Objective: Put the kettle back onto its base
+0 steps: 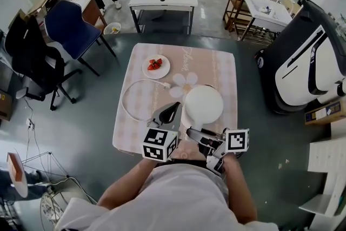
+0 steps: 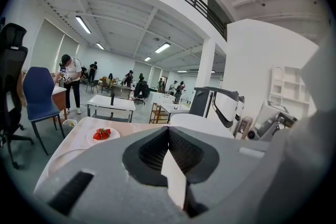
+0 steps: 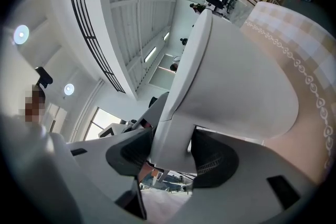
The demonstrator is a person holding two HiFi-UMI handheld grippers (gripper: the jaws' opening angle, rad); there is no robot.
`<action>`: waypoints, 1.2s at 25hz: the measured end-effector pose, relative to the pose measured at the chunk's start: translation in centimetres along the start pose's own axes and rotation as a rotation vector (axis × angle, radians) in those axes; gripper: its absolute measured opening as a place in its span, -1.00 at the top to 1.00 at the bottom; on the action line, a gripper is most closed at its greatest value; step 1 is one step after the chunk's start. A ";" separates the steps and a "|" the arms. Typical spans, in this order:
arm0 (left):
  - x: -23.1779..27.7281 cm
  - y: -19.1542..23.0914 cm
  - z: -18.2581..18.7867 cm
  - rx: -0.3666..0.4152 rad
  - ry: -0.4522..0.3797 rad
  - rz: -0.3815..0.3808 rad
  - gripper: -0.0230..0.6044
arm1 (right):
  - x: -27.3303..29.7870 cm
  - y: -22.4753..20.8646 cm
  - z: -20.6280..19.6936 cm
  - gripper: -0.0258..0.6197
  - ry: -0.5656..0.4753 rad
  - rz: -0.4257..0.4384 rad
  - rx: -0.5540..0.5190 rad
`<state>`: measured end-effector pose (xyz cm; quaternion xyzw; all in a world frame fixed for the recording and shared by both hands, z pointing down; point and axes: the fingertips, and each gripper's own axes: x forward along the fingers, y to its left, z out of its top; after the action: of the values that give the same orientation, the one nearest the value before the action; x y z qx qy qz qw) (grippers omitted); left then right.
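Observation:
A white kettle (image 1: 204, 103) is over the near half of the table (image 1: 216, 67), which wears a beige checked cloth. My right gripper (image 1: 194, 132) is shut on its handle (image 3: 170, 134), which sits between the dark pads; the kettle body (image 3: 231, 76) fills the right gripper view and leans away. My left gripper (image 1: 171, 112) is just left of the kettle, jaws shut together (image 2: 169, 136), with only a thin pale sliver showing below their tips. A white cable (image 1: 125, 100) loops across the cloth to a plug (image 1: 165, 85). I cannot make out the kettle's base.
A white plate of strawberries (image 1: 155, 66) lies at the table's far left, also in the left gripper view (image 2: 102, 135). A blue chair (image 1: 73, 27) and a black chair (image 1: 30, 57) stand to the left, a large white machine (image 1: 303, 62) to the right.

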<state>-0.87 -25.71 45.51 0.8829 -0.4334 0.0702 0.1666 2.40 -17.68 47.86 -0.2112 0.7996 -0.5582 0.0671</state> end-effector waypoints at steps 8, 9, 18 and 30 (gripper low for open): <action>-0.2 -0.9 0.1 0.015 0.000 -0.046 0.90 | -2.4 0.2 0.4 0.30 -0.084 -0.061 -0.030; -0.2 -1.1 0.0 0.016 0.002 -0.055 0.91 | -2.8 0.2 0.6 0.30 -0.114 -0.070 -0.031; -1.2 -3.0 -0.8 0.007 0.035 -0.147 0.91 | -5.3 1.5 2.3 0.41 -0.328 -0.248 -0.118; -3.6 -4.5 -1.2 0.020 0.029 -0.095 0.91 | -6.7 2.6 1.6 0.76 -0.339 -0.436 -0.311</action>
<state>0.53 -20.05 44.64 0.9030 -0.3877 0.0792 0.1672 8.35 -15.56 44.00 -0.4751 0.7887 -0.3876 0.0450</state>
